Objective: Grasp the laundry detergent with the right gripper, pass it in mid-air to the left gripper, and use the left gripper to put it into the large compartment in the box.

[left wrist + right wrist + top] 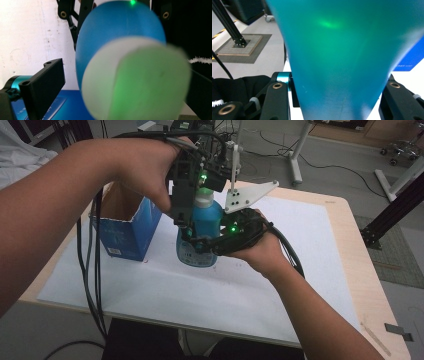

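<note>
One open blue box [127,227] just beside bottle [202,227]; white sheet [280,270] beneath

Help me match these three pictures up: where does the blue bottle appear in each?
High view: blue bottle at centre, upright between both hands.
Left gripper view: centre, its white cap nearest the camera.
Right gripper view: its body spans the middle, between the jaws.
Shared landmark: the blue box.

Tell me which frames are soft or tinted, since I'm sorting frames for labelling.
Left gripper view: the pale round cap of the blue plastic bottle is blurred and washed green. Right gripper view: the bottle body is soft with a green glint. High view: dim but sharp.
</note>
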Motion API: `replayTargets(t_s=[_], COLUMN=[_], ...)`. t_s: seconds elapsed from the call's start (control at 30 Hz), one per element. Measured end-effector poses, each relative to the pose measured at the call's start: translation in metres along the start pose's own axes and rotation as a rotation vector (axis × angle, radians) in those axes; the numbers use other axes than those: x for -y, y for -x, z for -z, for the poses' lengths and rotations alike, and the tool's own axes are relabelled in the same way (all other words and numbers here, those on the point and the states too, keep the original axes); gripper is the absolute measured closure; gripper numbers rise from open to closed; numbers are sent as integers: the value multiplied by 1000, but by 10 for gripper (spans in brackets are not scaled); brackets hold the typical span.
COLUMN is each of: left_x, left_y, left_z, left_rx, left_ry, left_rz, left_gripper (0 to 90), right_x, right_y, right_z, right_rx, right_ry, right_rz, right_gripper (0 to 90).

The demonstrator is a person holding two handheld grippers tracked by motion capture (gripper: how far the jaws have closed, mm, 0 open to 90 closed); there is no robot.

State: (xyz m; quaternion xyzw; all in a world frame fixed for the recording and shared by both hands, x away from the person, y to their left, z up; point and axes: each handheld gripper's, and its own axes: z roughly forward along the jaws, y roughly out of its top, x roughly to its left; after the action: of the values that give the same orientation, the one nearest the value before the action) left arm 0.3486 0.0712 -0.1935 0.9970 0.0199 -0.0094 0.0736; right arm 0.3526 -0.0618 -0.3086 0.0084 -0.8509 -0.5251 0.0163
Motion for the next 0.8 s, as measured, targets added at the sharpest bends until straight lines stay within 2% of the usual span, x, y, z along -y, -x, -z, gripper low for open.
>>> replayTargets(t_s=[0.33,0.4,0.53,0.8], left_x=[-3,-3,-3,-2], left_y=[-1,-1,-1,-1], left_z=[-4,-4,-5,-6], left_rx=[-1,8,1,-7], left_ry=[-23,-34,-39,-50], left_rz=[27,23,31,40], left_gripper=[34,110,110,167], right_x=[0,0,0,0], right_y=[0,1,1,1], right_z=[-4,-4,-4,-6], right_rx=[-5,-2,-6,-8], right_ry=[-2,0,9,10], right_rz=[-1,3,-4,-6], right_gripper=[485,485,485,486])
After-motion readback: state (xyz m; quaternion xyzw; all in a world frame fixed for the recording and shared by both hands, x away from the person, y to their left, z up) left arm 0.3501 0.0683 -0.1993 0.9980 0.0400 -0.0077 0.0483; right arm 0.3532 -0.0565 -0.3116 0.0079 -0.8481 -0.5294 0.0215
